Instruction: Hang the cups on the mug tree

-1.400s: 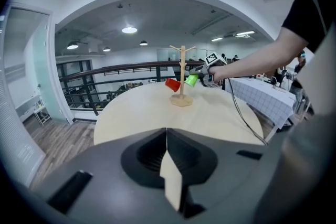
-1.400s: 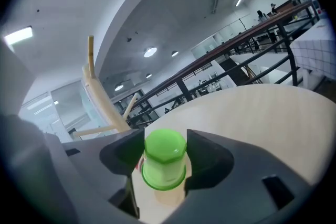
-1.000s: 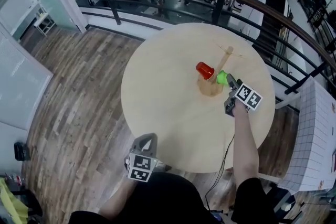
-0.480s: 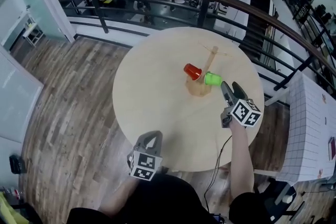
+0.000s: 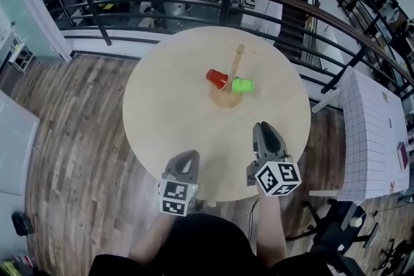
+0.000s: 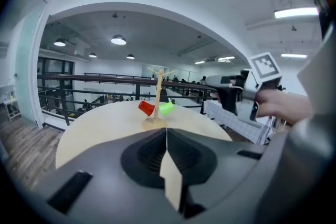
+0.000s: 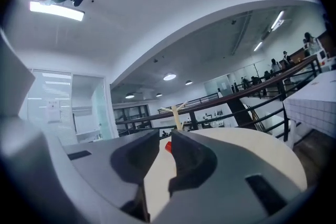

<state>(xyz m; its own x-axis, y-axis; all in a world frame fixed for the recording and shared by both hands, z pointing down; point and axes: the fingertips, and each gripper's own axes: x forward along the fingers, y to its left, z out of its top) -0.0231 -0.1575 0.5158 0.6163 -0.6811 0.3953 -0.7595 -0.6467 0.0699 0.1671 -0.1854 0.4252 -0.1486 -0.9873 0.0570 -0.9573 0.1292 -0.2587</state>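
Back from the mug tree comes my right gripper (image 5: 266, 128). A second ago it was up against the green cup; now it hangs over the near edge of the table (image 5: 162, 119), beside my left gripper (image 5: 187, 157). Its jaws have just been closing and stand a narrow slit apart, with nothing between them. The left gripper's jaws are pressed together, also empty. Further out, the mug tree (image 5: 233, 71) stands near the table's middle. The red cup (image 5: 217, 79) hangs tilted on its left side and the green cup (image 5: 242, 84) on its right. I judge both hands are drawn in because the hanging looks finished.
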